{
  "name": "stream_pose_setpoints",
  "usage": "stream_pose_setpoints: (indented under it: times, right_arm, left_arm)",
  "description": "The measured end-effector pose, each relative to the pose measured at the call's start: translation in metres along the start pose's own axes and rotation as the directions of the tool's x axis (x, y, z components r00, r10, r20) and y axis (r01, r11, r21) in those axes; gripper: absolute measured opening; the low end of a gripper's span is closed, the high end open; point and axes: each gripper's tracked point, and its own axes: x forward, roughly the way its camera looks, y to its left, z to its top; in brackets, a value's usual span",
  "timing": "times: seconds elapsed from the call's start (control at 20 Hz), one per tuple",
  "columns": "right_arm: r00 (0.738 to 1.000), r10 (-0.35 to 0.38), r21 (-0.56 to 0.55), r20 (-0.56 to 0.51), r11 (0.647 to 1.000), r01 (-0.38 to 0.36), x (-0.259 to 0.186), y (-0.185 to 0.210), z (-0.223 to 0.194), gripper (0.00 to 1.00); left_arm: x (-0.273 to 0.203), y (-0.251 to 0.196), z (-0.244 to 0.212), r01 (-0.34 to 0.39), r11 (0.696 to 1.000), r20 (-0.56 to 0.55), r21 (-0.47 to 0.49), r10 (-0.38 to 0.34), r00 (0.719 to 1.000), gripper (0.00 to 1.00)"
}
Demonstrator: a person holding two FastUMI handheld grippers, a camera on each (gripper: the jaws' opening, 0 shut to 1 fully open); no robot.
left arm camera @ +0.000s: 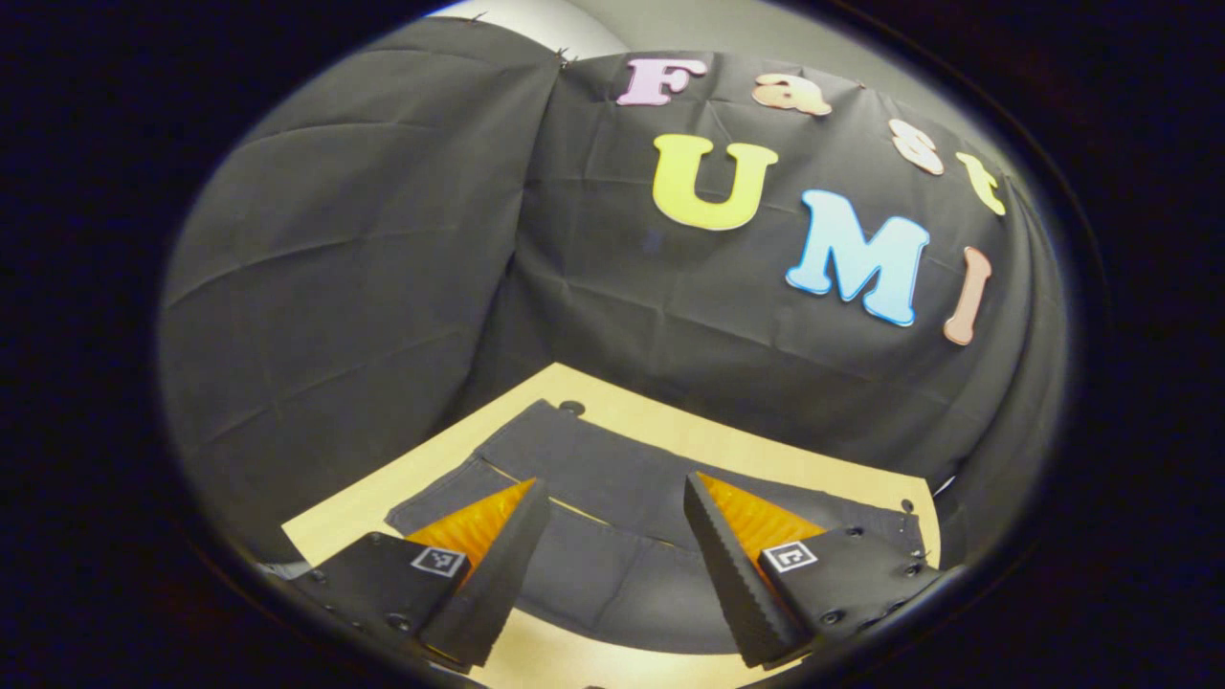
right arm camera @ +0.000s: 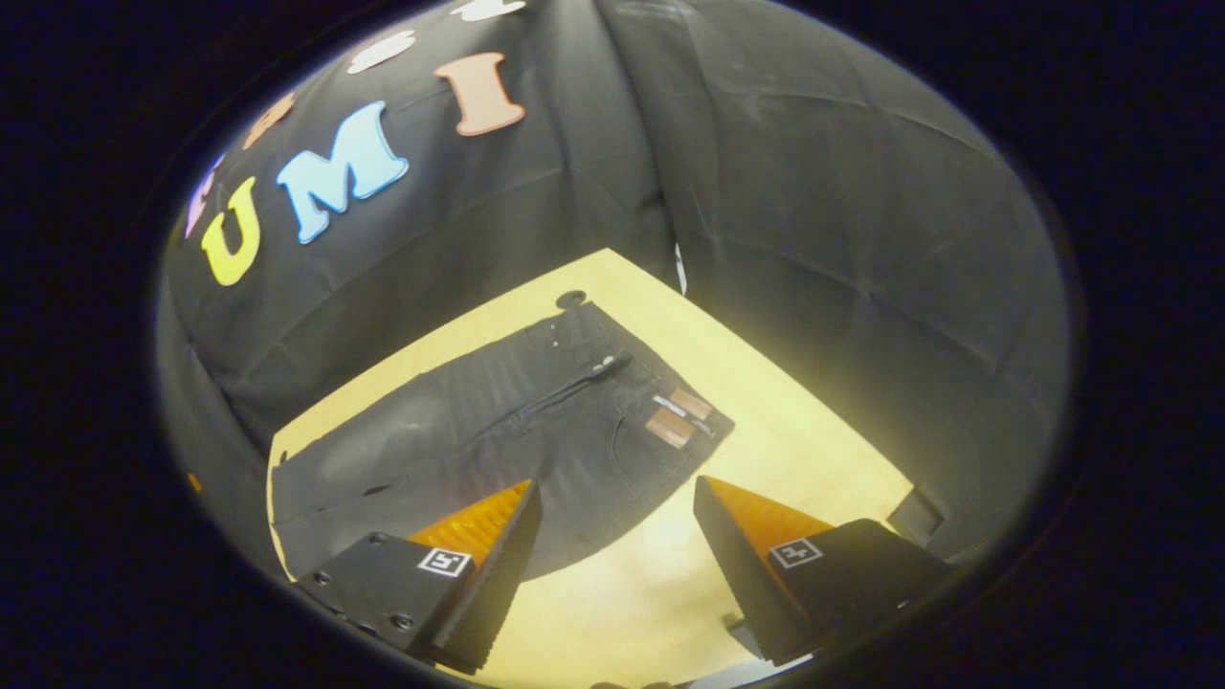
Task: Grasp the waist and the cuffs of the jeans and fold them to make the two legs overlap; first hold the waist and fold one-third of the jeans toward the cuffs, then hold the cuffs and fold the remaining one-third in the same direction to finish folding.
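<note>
Dark grey jeans (right arm camera: 498, 421) lie flat and unfolded on a light wooden table (right arm camera: 785, 421). In the right gripper view the waist end with zipper and brown labels (right arm camera: 675, 416) is nearest, and the legs run off to the left. The left gripper view looks onto the leg end of the jeans (left arm camera: 612, 517), where the cuffs reach the table's left side. My left gripper (left arm camera: 617, 536) hovers open above the legs. Above the table's near edge, just beside the waist, my right gripper (right arm camera: 617, 541) is open too. Neither holds anything.
Black cloth walls close the booth behind and beside the table. A small dark round hole (right arm camera: 570, 299) sits in the tabletop at the far edge near the waistband. Bare table (right arm camera: 823, 450) shows to the right of the jeans.
</note>
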Motion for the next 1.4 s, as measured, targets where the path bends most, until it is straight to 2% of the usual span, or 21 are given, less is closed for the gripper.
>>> stream_pose_setpoints:
  times: [0.15, 0.25, 0.35, 0.45, 0.55, 0.65, 0.7, 0.85, 0.95, 1.05, 1.1, 1.15, 1.25, 1.3, 1.35, 1.4]
  right_arm:
    - [0.999, 0.005, 0.070, -0.047, 0.998, -0.001, 0.009, -0.005, -0.008, 0.96]
    - [0.995, 0.029, 0.172, -0.092, 0.985, -0.012, 0.018, -0.005, -0.011, 0.96]
    - [0.986, 0.048, 0.345, -0.157, 0.939, 0.009, 0.034, -0.006, -0.014, 0.96]
    - [0.978, 0.070, 0.480, -0.195, 0.877, 0.033, 0.046, -0.007, -0.012, 0.96]
    - [0.973, 0.081, 0.541, -0.215, 0.839, 0.050, 0.059, -0.010, -0.012, 0.96]
    - [0.967, 0.053, 0.541, -0.251, 0.835, 0.095, 0.071, -0.021, -0.017, 0.96]
    - [0.964, 0.043, 0.547, -0.264, 0.830, 0.113, 0.078, -0.023, -0.016, 0.96]
    - [0.953, -0.002, 0.559, -0.304, 0.809, 0.180, 0.096, -0.028, -0.012, 0.95]
    - [0.928, -0.063, 0.521, -0.367, 0.812, 0.262, 0.109, -0.032, -0.022, 0.94]
    - [0.908, -0.076, 0.494, -0.412, 0.819, 0.293, 0.117, -0.025, -0.029, 0.95]
    - [0.914, -0.099, 0.483, -0.394, 0.824, 0.297, 0.124, -0.024, -0.024, 0.95]
    - [0.905, -0.117, 0.456, -0.410, 0.832, 0.314, 0.126, -0.022, -0.024, 0.94]
    - [0.865, -0.190, 0.389, -0.465, 0.834, 0.392, 0.125, -0.026, -0.029, 0.94]
    - [0.843, -0.225, 0.361, -0.489, 0.827, 0.430, 0.126, -0.028, -0.031, 0.80]
    - [0.823, -0.259, 0.336, -0.506, 0.819, 0.465, 0.128, -0.030, -0.032, 0.82]
    - [0.808, -0.280, 0.316, -0.518, 0.815, 0.485, 0.128, -0.030, -0.033, 0.73]
  left_arm:
    - [0.001, 0.016, -0.007, -0.038, 0.999, -0.022, -0.032, 0.037, 0.999, 0.97]
    - [0.000, 0.024, -0.013, -0.053, 0.998, -0.035, -0.041, 0.051, 0.998, 0.97]
    - [0.000, 0.030, -0.016, -0.069, 0.997, -0.045, -0.044, 0.067, 0.997, 0.93]
    - [-0.004, 0.037, -0.017, -0.084, 0.995, -0.043, -0.051, 0.082, 0.996, 0.93]
    - [-0.009, 0.049, -0.023, -0.116, 0.993, -0.039, -0.030, 0.115, 0.993, 0.93]
    - [-0.014, 0.061, -0.032, -0.151, 0.989, -0.050, 0.004, 0.151, 0.987, 0.95]
    - [-0.016, 0.067, -0.036, -0.167, 0.986, -0.055, 0.017, 0.168, 0.984, 0.92]
    - [-0.025, 0.082, -0.045, -0.203, 0.979, -0.063, 0.030, 0.204, 0.977, 0.92]
    - [-0.031, 0.093, -0.051, -0.231, 0.972, -0.071, 0.027, 0.233, 0.970, 0.95]
    - [-0.036, 0.106, -0.058, -0.274, 0.961, -0.090, 0.026, 0.275, 0.957, 0.92]
    - [-0.038, 0.115, -0.063, -0.295, 0.955, -0.101, 0.022, 0.295, 0.950, 0.93]
    - [-0.040, 0.121, -0.070, -0.311, 0.950, -0.114, 0.013, 0.311, 0.944, 0.92]
    - [-0.044, 0.132, -0.084, -0.338, 0.941, -0.150, -0.012, 0.333, 0.931, 0.92]
    - [-0.042, 0.137, -0.091, -0.351, 0.936, -0.170, -0.027, 0.341, 0.924, 0.92]
    - [-0.039, 0.142, -0.100, -0.363, 0.930, -0.196, -0.048, 0.348, 0.917, 0.92]
    - [-0.034, 0.146, -0.111, -0.372, 0.925, -0.228, -0.074, 0.347, 0.910, 0.92]
